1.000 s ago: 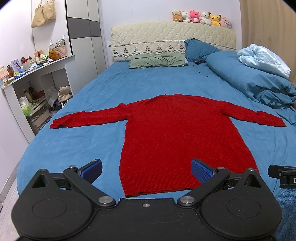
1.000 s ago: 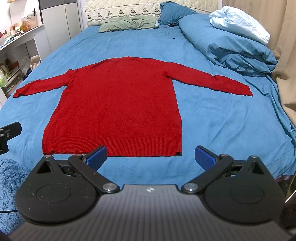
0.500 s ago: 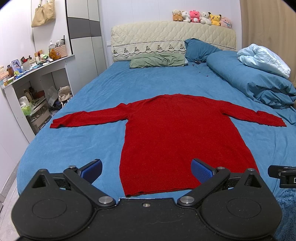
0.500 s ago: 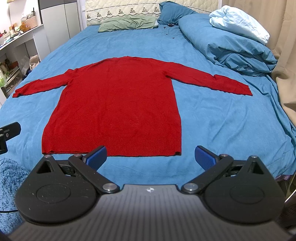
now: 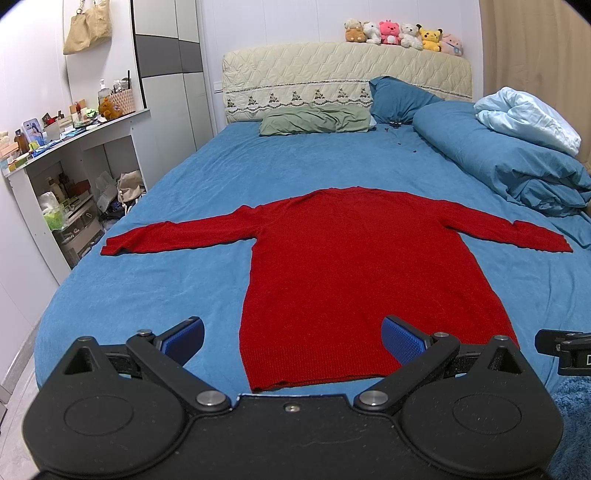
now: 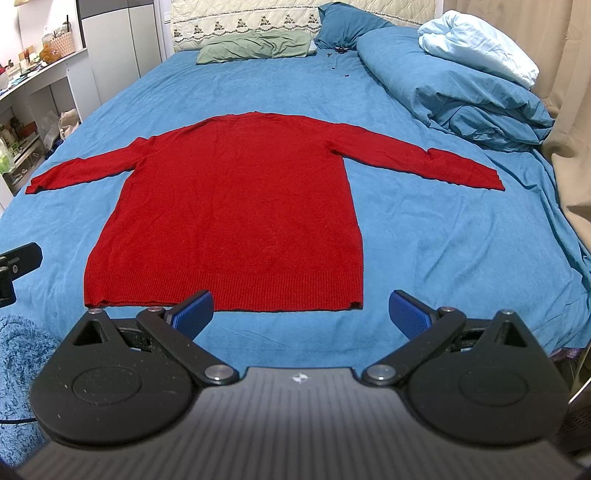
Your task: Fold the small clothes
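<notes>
Centrally on bed (image 5: pixel 155 280): sweater (image 5: pixel 354 266), red knit, spread flat, neck toward headboard (image 5: pixel 347 74), hem nearest both cameras, both sleeves stretched straight out to the sides. No fold made; task judged at its very start.

Change over the last second: almost none. Sweater unmoved, same outline; right-wrist view edged a touch nearer the hem, left-wrist view unchanged. Read as a pause before the first reach, probably for a sleeve or a hem corner.

Left gripper (image 5: pixel 291 339): jaws spread wide, nothing between them, poised above the hem's left half, no contact visible. Right gripper (image 6: pixel 303 314): likewise wide apart and empty, just short of the hem's right part, left pad overlapping the ribbing in view only.

Seen from left wrist only: row of plush toys (image 5: pixel 402 33) atop headboard, hanging bags (image 5: pixel 88 26), fuller run of cluttered shelf (image 5: pixel 74 129), tip of the other tool at right edge. Seen better from right wrist: whole ribbed hem (image 6: pixel 229 288) edge to edge, right sleeve cuff (image 6: pixel 484 177), curtain (image 6: pixel 569 110) beside the bed, rolled duvet (image 6: pixel 458 81) with pale blanket (image 6: pixel 480 40) on top, fluffy blue rug (image 6: pixel 22 354) at lower left.
</notes>
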{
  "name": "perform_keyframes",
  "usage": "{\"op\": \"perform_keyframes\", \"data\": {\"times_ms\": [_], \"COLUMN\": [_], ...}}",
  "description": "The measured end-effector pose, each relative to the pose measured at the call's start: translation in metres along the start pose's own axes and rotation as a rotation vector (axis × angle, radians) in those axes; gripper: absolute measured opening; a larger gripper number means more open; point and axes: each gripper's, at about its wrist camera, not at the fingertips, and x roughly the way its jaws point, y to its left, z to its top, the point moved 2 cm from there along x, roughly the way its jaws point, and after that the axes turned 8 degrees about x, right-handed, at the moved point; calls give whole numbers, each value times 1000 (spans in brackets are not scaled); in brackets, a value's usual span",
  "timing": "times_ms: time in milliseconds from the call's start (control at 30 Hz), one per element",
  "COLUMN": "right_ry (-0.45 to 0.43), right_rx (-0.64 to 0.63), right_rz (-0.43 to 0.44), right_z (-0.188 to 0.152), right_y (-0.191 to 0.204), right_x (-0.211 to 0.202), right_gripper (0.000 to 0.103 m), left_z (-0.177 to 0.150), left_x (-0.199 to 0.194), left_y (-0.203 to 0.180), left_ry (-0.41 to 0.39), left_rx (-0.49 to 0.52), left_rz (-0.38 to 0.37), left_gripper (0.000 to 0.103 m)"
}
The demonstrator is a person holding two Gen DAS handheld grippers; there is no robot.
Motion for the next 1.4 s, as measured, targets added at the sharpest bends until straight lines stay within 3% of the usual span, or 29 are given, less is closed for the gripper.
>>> {"op": "perform_keyframes", "data": {"times_ms": [667, 800, 900, 1133, 1400], "right_ry": [1, -20, -45, -106, -121], "right_rx": [4, 2, 17, 181, 409], "right_rz": [-1, -7, -24, -76, -174], "right_z": [0, 7, 22, 90, 152], "right_y": [0, -1, -11, -83, -198], "right_x": [0, 0, 1, 35, 145], "right_gripper": [103, 103, 103, 103, 103], "left_z": [1, 19, 52, 152, 226], "left_x": [1, 4, 13, 84, 237], "left_y": [3, -2, -7, -39, -109], "left_ry": [4, -23, -68, -149, -55], "left_rx": [3, 34, 47, 125, 180], "left_rz": [5, 3, -25, -93, -242], "left_gripper": [103, 103, 103, 103, 103]}}
